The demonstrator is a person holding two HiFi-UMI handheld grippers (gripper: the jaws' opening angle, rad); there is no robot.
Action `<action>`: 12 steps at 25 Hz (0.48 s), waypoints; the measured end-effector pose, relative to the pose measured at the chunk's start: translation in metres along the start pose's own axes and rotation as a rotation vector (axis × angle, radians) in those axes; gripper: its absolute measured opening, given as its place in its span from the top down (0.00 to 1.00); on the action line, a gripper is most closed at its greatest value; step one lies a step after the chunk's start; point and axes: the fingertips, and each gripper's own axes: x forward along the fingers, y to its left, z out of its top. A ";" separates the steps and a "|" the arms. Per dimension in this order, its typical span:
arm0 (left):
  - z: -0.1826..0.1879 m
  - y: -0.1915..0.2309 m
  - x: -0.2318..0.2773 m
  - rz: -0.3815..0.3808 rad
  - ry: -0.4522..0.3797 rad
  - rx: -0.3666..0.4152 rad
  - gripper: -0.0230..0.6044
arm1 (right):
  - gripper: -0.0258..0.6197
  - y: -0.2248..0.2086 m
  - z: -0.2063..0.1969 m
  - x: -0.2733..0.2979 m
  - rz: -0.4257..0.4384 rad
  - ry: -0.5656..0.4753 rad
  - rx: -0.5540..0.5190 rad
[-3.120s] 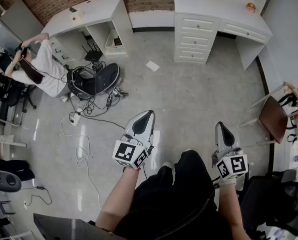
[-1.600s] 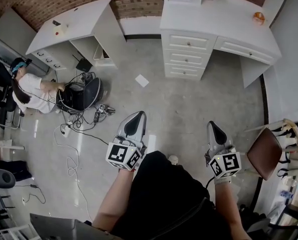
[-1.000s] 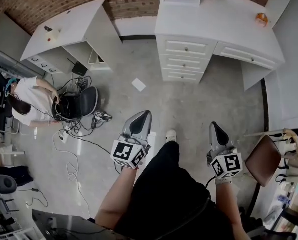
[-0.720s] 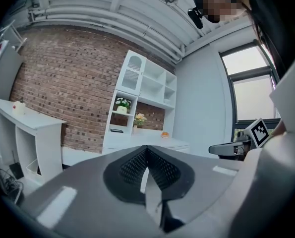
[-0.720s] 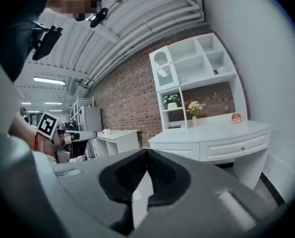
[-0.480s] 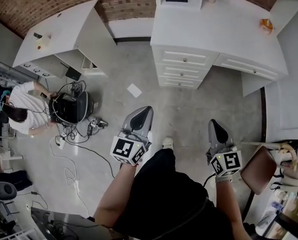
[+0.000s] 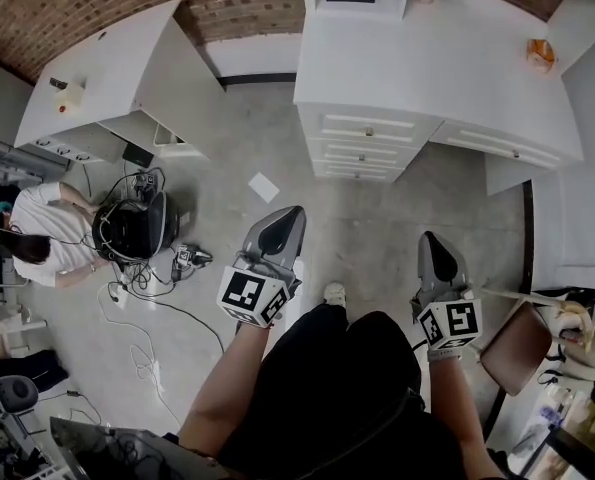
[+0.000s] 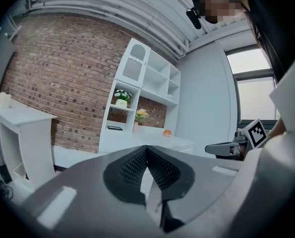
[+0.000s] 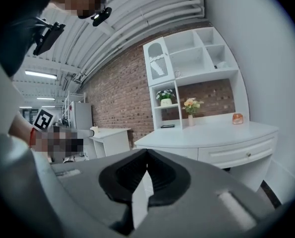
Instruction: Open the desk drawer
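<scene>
Plainly, nothing is gripped yet: the left gripper [image 7: 289, 218] and the right gripper [image 7: 433, 248] both have their jaws pressed together, with nothing between them. The drawers lie straight ahead, well apart from both across the floor [image 7: 377, 218], under the white worktop [image 7: 427, 68]. There is a stack of three drawers [image 7: 362, 144] and, to its right, a wide drawer [image 7: 497, 150]. Their fronts run crosswise to the way the jaws point, so a pull would come back toward the person. The left gripper lines up with the stack, and the right sits nearer the wide drawer. Which one is meant I cannot tell.
</scene>
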 end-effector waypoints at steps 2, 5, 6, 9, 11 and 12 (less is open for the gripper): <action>-0.001 0.001 0.005 -0.003 0.005 -0.011 0.97 | 0.96 0.000 -0.001 0.006 0.009 0.014 0.004; 0.001 0.004 0.017 -0.004 0.002 -0.018 0.97 | 0.96 -0.003 -0.001 0.019 0.028 0.028 0.004; 0.001 0.006 0.021 -0.002 -0.003 -0.020 0.97 | 0.96 -0.003 -0.001 0.024 0.037 0.029 0.002; -0.002 0.009 0.027 0.007 -0.012 -0.030 0.97 | 0.96 0.000 -0.005 0.034 0.064 0.037 0.000; -0.005 0.013 0.032 0.018 -0.011 -0.038 0.97 | 0.96 0.001 -0.009 0.044 0.079 0.046 0.002; -0.005 0.016 0.035 0.024 -0.011 -0.041 0.97 | 0.96 0.000 -0.011 0.049 0.086 0.050 0.003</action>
